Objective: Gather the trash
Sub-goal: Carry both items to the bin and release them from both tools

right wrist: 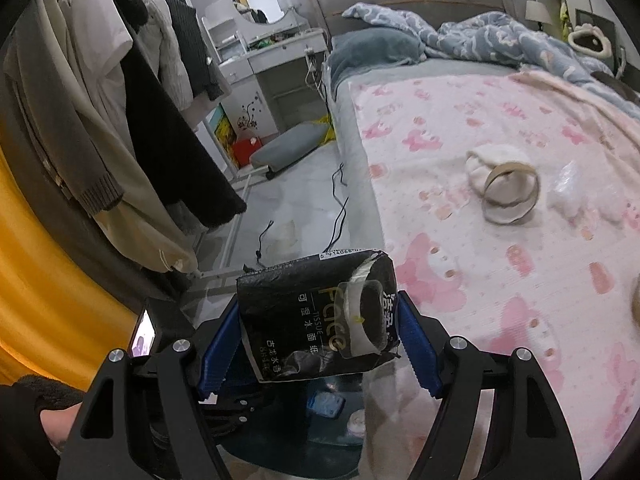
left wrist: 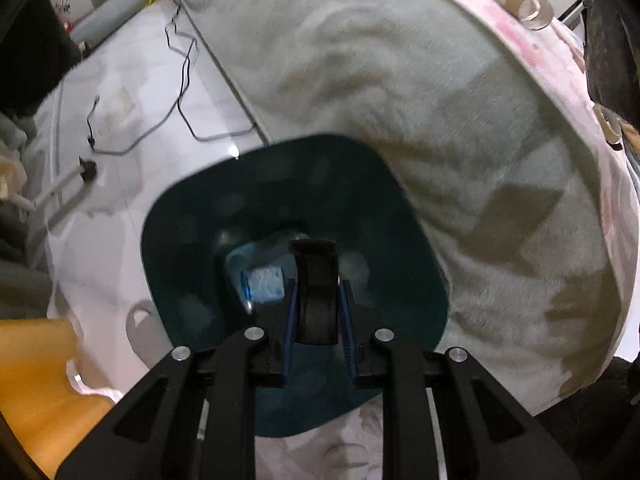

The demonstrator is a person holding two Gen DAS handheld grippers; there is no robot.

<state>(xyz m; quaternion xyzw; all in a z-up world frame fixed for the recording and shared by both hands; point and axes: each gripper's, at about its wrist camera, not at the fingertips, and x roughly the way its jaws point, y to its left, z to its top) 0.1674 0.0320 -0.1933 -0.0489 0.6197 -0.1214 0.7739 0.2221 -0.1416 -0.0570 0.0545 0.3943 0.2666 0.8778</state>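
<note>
— Left gripper (left wrist: 318, 304)?
— Pointing steeply down over the dark green bin (left wrist: 420, 264), fingers (left wrist: 290, 312) clamped on a black roll-shaped piece (left wrist: 316, 292). Inside the bin, a blue-and-white wrapper (left wrist: 262, 284).
— Right gripper (right wrist: 320, 332)?
— Fingers (right wrist: 218, 344) clamped on a black tissue pack (right wrist: 304, 320), just above the bin (right wrist: 280, 440) beside the bed (right wrist: 500, 280).
— Left on the bed?
— A cardboard tape ring (right wrist: 510, 192) touching a white wad (right wrist: 486, 164), well apart from the bin.
</note>
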